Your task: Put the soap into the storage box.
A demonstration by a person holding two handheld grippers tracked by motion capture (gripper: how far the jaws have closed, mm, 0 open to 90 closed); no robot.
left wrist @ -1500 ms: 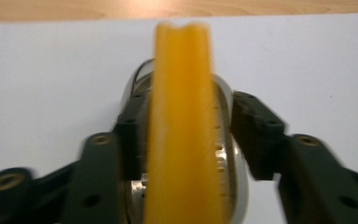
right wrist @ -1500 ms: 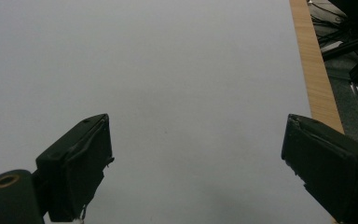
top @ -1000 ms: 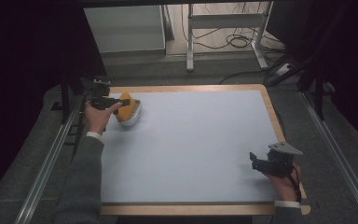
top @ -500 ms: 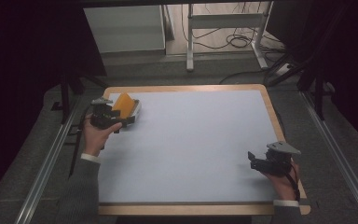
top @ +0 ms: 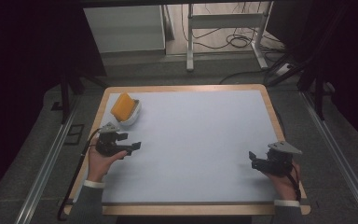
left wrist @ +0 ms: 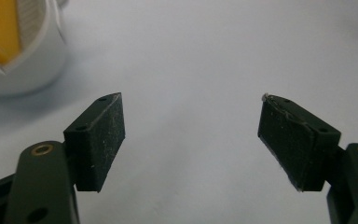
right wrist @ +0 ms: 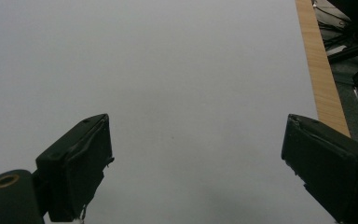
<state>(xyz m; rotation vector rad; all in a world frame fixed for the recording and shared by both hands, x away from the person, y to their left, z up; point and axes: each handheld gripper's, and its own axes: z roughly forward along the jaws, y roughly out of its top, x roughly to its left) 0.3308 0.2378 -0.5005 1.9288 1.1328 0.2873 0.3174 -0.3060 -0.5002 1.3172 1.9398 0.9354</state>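
Since the earlier frames the left gripper (top: 133, 147) has drawn back from the white bowl (top: 131, 116) toward the person's side of the table and sunk closer to the pale mat (top: 200, 140), leaving the bowl standing alone near the far left corner; its jaws have just been closing a little, yet they stand wide apart with nothing between them. From the left gripper view the black pads (left wrist: 100, 140) frame only bare mat, and the bowl (left wrist: 32, 60) sits off to the upper left, well clear of them, so I judge the bowl to be set down on purpose and released. An orange block (top: 123, 105), perhaps a sponge, leans in the bowl and sticks up well above its rim, too tall to lie flat inside. The right gripper (top: 253, 161) waits near the right front of the mat, held level in the hand, its jaws likewise spread wide and empty in the right gripper view (right wrist: 196, 172), apparently parked out of the way while the left hand does the work
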